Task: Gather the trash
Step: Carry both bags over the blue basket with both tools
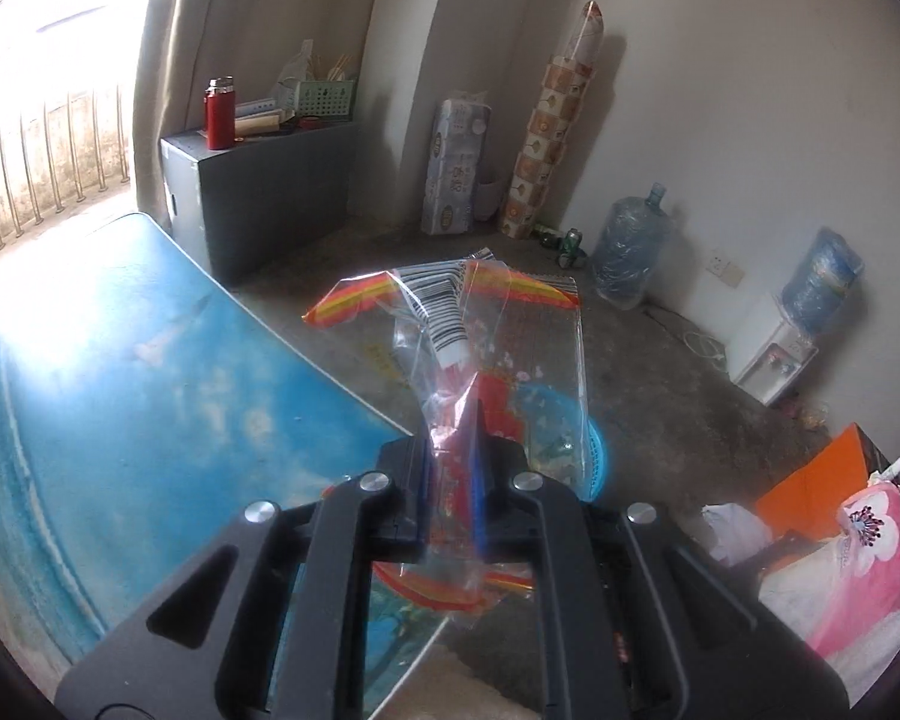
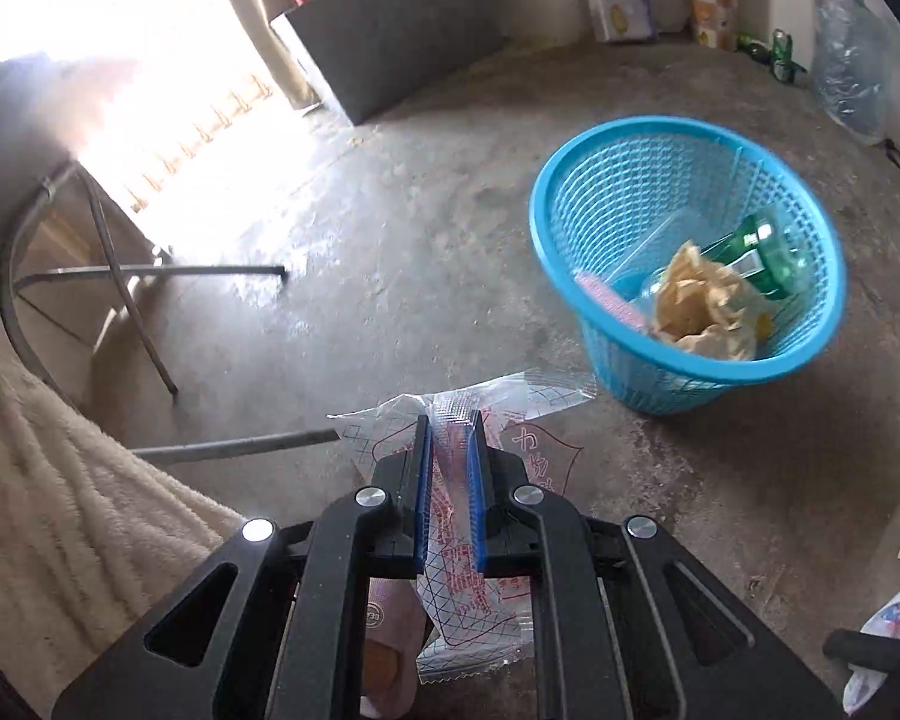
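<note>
My left gripper (image 1: 450, 420) is shut on a clear snack bag (image 1: 498, 324) with red and yellow stripes and a barcode, held beyond the edge of the blue table (image 1: 120, 372). Through the bag shows part of the blue mesh basket (image 1: 597, 456) on the floor below. My right gripper (image 2: 450, 426) is shut on a clear plastic wrapper (image 2: 528, 396) with a blue grid and red print, held above the floor. The blue basket (image 2: 576, 162) stands up and to the right of it, with crumpled paper (image 2: 702, 306) and a green bottle (image 2: 768, 252) inside.
A grey cabinet (image 1: 270, 192) with a red flask (image 1: 219, 114) stands by the curtain. Water jugs (image 1: 630, 246), a patterned roll (image 1: 546, 138) and a dispenser (image 1: 774, 360) line the far wall. Metal table legs (image 2: 144, 276) and a cream fleece (image 2: 78, 480) lie left of my right gripper.
</note>
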The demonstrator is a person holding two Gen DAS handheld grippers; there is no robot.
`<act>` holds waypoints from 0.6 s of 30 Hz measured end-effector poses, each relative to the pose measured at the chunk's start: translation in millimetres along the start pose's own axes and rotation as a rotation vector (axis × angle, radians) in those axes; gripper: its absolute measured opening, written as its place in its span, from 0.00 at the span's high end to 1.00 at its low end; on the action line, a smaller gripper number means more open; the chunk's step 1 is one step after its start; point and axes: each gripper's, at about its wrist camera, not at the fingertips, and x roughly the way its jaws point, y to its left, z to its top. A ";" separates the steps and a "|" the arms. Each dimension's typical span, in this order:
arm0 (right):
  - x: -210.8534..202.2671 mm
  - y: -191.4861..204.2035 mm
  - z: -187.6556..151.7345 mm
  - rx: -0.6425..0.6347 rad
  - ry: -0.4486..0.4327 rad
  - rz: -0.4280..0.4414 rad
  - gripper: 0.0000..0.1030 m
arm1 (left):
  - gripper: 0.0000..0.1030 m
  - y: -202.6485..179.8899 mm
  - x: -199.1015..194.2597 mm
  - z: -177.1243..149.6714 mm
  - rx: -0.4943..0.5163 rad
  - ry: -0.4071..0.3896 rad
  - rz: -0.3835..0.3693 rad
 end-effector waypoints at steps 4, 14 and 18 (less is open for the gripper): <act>-64.7 -44.4 28.4 0.127 -0.147 -0.030 0.90 | 0.92 -49.5 58.5 -0.2 0.033 0.077 -0.110; -71.6 -149.0 97.3 0.432 -0.246 0.005 0.89 | 0.91 -96.1 250.8 -36.2 -0.022 0.331 -0.065; -18.9 -171.8 122.9 0.501 -0.148 0.011 0.89 | 0.91 -87.6 321.7 -56.7 -0.112 0.436 -0.031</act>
